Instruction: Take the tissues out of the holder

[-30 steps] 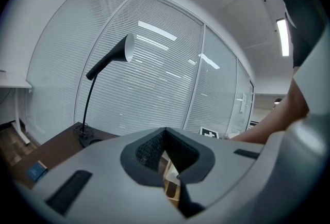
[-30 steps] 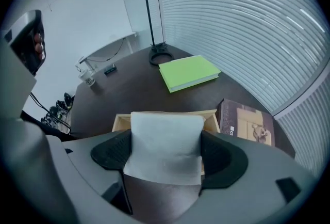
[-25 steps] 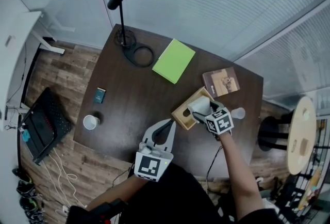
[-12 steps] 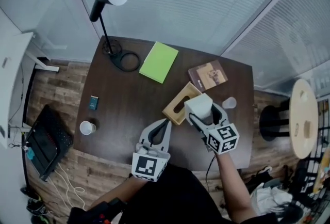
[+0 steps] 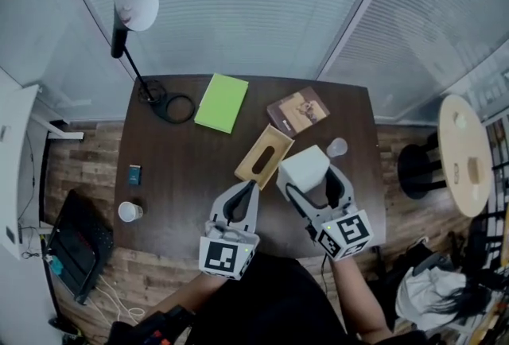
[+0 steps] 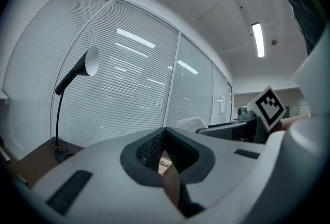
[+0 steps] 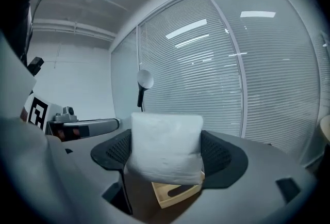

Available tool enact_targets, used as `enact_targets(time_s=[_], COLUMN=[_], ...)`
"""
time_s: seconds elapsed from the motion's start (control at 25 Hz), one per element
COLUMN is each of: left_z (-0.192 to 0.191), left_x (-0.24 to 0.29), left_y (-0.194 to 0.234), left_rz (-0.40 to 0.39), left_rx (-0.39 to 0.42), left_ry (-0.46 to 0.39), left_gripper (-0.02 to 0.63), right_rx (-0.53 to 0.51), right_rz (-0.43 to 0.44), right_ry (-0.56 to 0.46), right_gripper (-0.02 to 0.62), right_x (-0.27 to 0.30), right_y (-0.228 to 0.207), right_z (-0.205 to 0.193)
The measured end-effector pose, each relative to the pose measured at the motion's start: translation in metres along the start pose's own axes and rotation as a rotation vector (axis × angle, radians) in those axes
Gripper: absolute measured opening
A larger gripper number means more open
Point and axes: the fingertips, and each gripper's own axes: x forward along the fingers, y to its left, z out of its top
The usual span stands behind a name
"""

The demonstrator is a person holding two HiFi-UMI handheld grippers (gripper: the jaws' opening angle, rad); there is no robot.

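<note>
Right hand-held gripper (image 5: 308,183): clamped on the white, soft, block-shaped tissue pack (image 5: 302,166), which is out of the holder and just right of it. Holder (image 5: 264,156): light wood, rectangular, slotted top, lying on the dark desk (image 5: 183,176).
Left hand-held gripper (image 5: 241,200): jaws pressed together, nothing between them, near the holder's front.
Around: flat green notebook (image 5: 222,102), brown book (image 5: 297,110), lamp (image 5: 135,1), white cup (image 5: 128,211), and a small clear item (image 5: 337,147), possibly a glass.

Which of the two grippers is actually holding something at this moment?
The right gripper: its jaws are clamped on the white tissue pack, which is out of the wooden holder. The left gripper is shut with nothing between its jaws.
</note>
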Motion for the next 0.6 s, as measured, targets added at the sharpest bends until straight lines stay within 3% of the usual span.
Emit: enact_targets(time_s=[0.28, 0.6], left_z=[0.002, -0.002], left_x=[0.005, 0.005], left_y=[-0.021, -0.035], left_rz=[-0.013, -0.016], left_rx=[0.007, 0.022], left_ry=[-0.014, 0.0], left_gripper=[-0.005, -0.005], right_rx=[-0.09, -0.057], right_rz=[-0.079, -0.138], right_ry=[-0.065, -0.137], right_gripper=[0.42, 0.42], right_x=[-0.033, -0.051], right_y=[0.005, -0.002], right_z=[0.014, 0.022])
